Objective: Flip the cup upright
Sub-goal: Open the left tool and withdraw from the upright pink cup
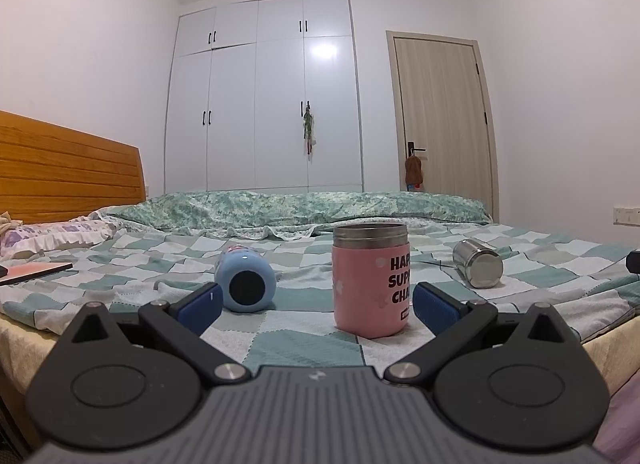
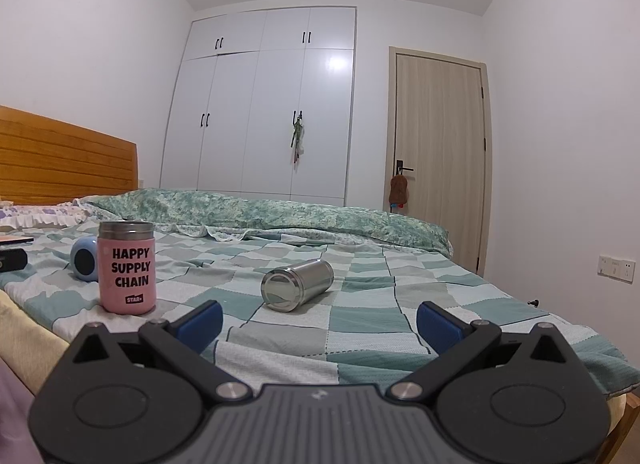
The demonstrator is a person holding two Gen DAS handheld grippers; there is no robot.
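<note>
**Already one cup stands, two lie on the bed**

Both claws hover low over the near edge of the bed (image 1: pixel 304 340), each spread wide with nothing between its blue pads.

Ahead of the left claw (image 1: pixel 316 302), slightly toward its right finger, the pink cup (image 1: pixel 370 280) stands upright on the checked bedspread, steel rim up, its black lettering turned to the right. It sits just beyond the fingertips, touching neither pad. Ahead of the left finger, a little farther off, the blue cup (image 1: pixel 245 278) lies on its side with its dark round base facing the claw. Well off to the right lies the steel cup (image 1: pixel 478 263).

From the right claw (image 2: pixel 320 320), that steel cup (image 2: pixel 297 284) lies on its side straight ahead and a bit left of centre, shiny base toward the claw, clear of both fingers. The pink cup (image 2: pixel 127 268) stands far to the left, beyond the left finger, with the blue cup (image 2: pixel 85 258) partly hidden behind it.
</note>
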